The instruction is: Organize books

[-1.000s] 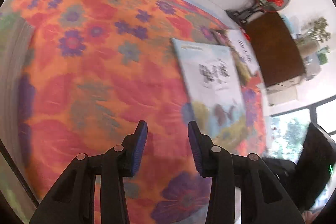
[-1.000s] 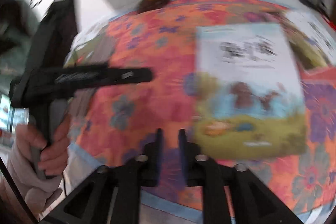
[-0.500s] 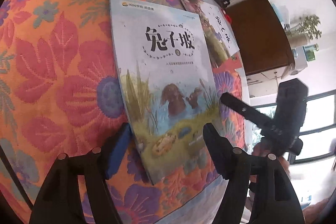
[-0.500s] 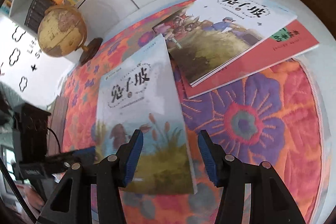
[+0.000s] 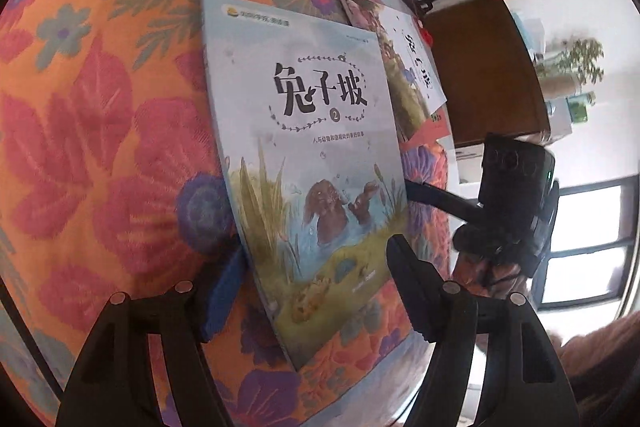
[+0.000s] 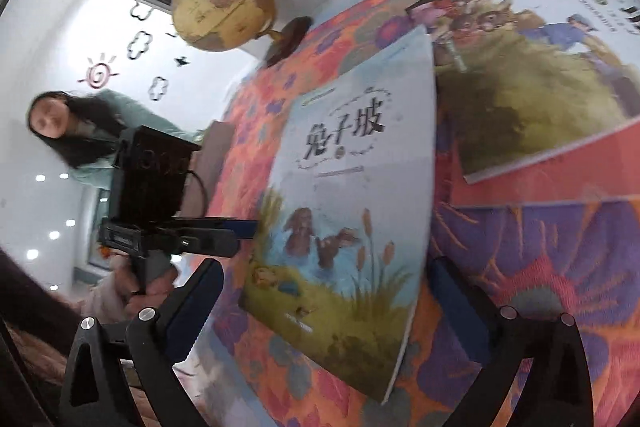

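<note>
Now, on my left wrist view, the left gripper stands part open with nothing in it; its jaws straddle the bottom edge of the book, pads not pressing. The book lies flat on the cloth, title upright to me, running from 6 o'clock up to 12. Two more books sit overlapped at about 1 o'clock, just beside it. The right gripper shows at 3 o'clock.

On my right wrist view, the right gripper is spread wide — it has just been opening — and is empty, with the book's lower corner lying between the jaws, untouched. The other books fill 1 to 2 o'clock, and the left gripper reaches in at 9 o'clock.

I judge the book thin, light and floppy, with a slick cover — it would sag if pinched at one corner. I would take it by the spine edge, or by opposite edges with both grippers.
</note>
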`<state>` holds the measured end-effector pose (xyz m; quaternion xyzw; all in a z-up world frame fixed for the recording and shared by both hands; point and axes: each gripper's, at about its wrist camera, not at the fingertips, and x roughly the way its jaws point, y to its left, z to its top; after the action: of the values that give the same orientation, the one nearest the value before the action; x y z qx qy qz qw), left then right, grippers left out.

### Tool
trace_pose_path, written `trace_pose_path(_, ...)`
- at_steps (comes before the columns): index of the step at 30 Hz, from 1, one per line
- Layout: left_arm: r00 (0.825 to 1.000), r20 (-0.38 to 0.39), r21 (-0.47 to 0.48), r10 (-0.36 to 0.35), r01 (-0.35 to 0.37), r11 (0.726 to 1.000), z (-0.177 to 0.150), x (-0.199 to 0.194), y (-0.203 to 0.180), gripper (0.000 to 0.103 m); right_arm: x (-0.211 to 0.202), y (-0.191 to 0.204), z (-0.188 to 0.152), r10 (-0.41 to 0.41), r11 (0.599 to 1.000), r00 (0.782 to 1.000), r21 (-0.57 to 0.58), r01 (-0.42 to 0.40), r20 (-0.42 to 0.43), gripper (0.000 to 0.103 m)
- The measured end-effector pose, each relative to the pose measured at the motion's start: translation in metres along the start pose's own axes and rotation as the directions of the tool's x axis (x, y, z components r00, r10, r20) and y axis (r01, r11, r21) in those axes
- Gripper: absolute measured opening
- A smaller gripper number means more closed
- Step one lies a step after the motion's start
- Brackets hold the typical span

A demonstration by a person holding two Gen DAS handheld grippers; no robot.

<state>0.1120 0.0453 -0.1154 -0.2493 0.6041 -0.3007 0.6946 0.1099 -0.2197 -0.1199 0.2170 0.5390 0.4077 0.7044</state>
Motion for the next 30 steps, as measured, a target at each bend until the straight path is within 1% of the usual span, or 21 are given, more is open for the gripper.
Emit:
trace_pose_path(3, 1.000, -0.002, 0.017, 0.025, -0.025, 1.000, 0.003, 0.003, -0.005, 0.068, 0.003, 0.001, 0.001, 0.017, 1.000, 1.000, -0.018, -0.017, -0.006, 0.103)
trace_pose_path(7, 1.000, 0.007, -0.020, 0.019, -0.019, 1.000, 0.007, 0.005, -0.005, 0.070, 0.008, 0.002, 0.003, 0.035, 0.999, 0.999, -0.027, -0.035, 0.005, 0.103)
trace_pose_path(8, 1.000, 0.012, -0.025, 0.020, -0.020, 0.999, 0.008, 0.005, -0.004, 0.070, 0.008, 0.002, 0.003, 0.040, 0.998, 0.999, -0.039, -0.040, 0.008, 0.102)
trace_pose_path(11, 0.999, 0.029, -0.023, 0.030, -0.030, 0.999, 0.010, 0.005, -0.007, 0.070, 0.002, -0.002, -0.001, 0.056, 0.996, 0.998, -0.068, -0.053, 0.032, 0.089)
trace_pose_path(13, 0.998, 0.046, -0.036, 0.031, -0.029, 0.999, 0.011, 0.006, -0.006, 0.070, 0.001, -0.007, 0.001, 0.044, 0.999, 0.998, -0.034, -0.043, 0.038, 0.072)
trace_pose_path(14, 0.998, 0.050, -0.031, 0.044, -0.043, 0.999, 0.011, 0.006, -0.008, 0.070, 0.001, -0.011, 0.003, 0.036, 0.999, 0.998, -0.001, -0.036, 0.045, 0.066)
trace_pose_path(15, 0.996, 0.052, -0.022, 0.069, -0.068, 0.997, 0.011, 0.007, -0.012, 0.068, 0.000, -0.016, 0.004, 0.016, 0.999, 0.999, 0.041, -0.018, 0.051, 0.052)
trace_pose_path(16, 0.990, 0.056, 0.000, 0.132, -0.132, 0.991, 0.011, 0.008, -0.019, 0.063, -0.002, -0.020, 0.003, -0.013, 0.996, 0.998, 0.085, 0.008, 0.054, 0.046)
trace_pose_path(17, 0.979, 0.055, 0.030, 0.199, -0.200, 0.979, 0.011, 0.010, -0.026, 0.052, -0.003, -0.022, 0.003, -0.034, 0.993, 0.998, 0.113, 0.027, 0.057, 0.035)
trace_pose_path(18, 0.965, 0.057, 0.063, 0.257, -0.261, 0.963, 0.010, 0.012, -0.032, 0.045, -0.004, -0.022, 0.002, -0.063, 0.990, 0.996, 0.129, 0.054, 0.065, 0.029)
trace_pose_path(19, 0.949, 0.071, 0.094, 0.308, -0.314, 0.945, 0.009, 0.014, -0.039, 0.044, -0.005, -0.019, 0.001, -0.108, 0.988, 0.991, 0.119, 0.099, 0.074, 0.022)
trace_pose_path(20, 0.946, 0.083, 0.094, 0.312, -0.319, 0.943, 0.008, 0.013, -0.041, 0.044, -0.006, -0.015, 0.000, -0.149, 0.985, 0.986, 0.099, 0.141, 0.080, 0.020)
trace_pose_path(22, 0.951, 0.120, 0.065, 0.285, -0.294, 0.954, 0.006, 0.008, -0.039, 0.043, -0.007, -0.004, -0.002, -0.228, 0.973, 0.968, 0.065, 0.222, 0.104, 0.019)
trace_pose_path(23, 0.951, 0.135, 0.054, 0.277, -0.286, 0.957, 0.006, 0.006, -0.038, 0.038, -0.007, -0.001, -0.003, -0.247, 0.969, 0.963, 0.057, 0.242, 0.111, 0.018)
trace_pose_path(25, 0.950, 0.169, 0.056, 0.261, -0.274, 0.960, 0.004, 0.001, -0.038, 0.037, -0.007, 0.013, -0.005, -0.318, 0.947, 0.938, 0.005, 0.320, 0.137, 0.017)
trace_pose_path(27, 0.937, 0.196, 0.113, 0.288, -0.313, 0.943, 0.003, -0.002, -0.046, 0.037, -0.003, 0.032, -0.006, -0.385, 0.914, 0.907, -0.067, 0.400, 0.168, 0.017)
trace_pose_path(29, 0.913, 0.210, 0.170, 0.350, -0.386, 0.906, 0.004, -0.001, -0.054, 0.037, -0.001, 0.043, -0.007, -0.412, 0.896, 0.894, -0.100, 0.433, 0.179, 0.017)
trace_pose_path(30, 0.911, 0.208, 0.180, 0.357, -0.394, 0.901, 0.005, -0.001, -0.054, 0.037, -0.002, 0.047, -0.007, -0.415, 0.894, 0.890, -0.099, 0.437, 0.188, 0.017)
